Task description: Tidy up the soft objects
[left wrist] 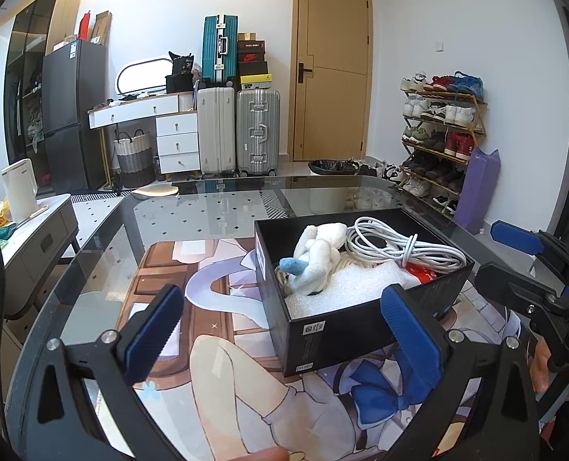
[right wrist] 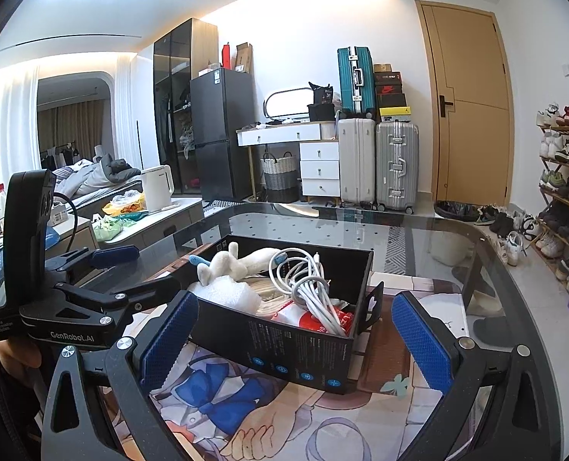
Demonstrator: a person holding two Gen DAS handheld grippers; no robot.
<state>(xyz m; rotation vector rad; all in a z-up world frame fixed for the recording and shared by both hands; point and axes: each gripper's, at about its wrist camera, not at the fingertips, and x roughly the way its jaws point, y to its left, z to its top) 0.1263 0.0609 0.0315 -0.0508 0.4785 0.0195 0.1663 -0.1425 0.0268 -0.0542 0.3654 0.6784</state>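
Soft things are gathered in the black box [left wrist: 334,330] on the glass table [left wrist: 223,207].
Both the left tongs [left wrist: 280,322] and right tongs [right wrist: 296,334] are spread, nothing pinched; the white cable [right wrist: 303,280], heaped atop the plush toy [left wrist: 315,257], could be snagged and spilled.

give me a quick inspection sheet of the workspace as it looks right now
surface: glass table with a printed anime mat on it
job's things: white plush toy, white foam sheet and a red-and-white packet, all inside the open black box
clutter: nothing seen loose on the mat
grippers: left gripper open, empty, in front of the box; right gripper open, empty, box corner between its fingers
cables: coiled white cable in the box
surroundings: suitcases, shoe rack, wooden door, white kettle
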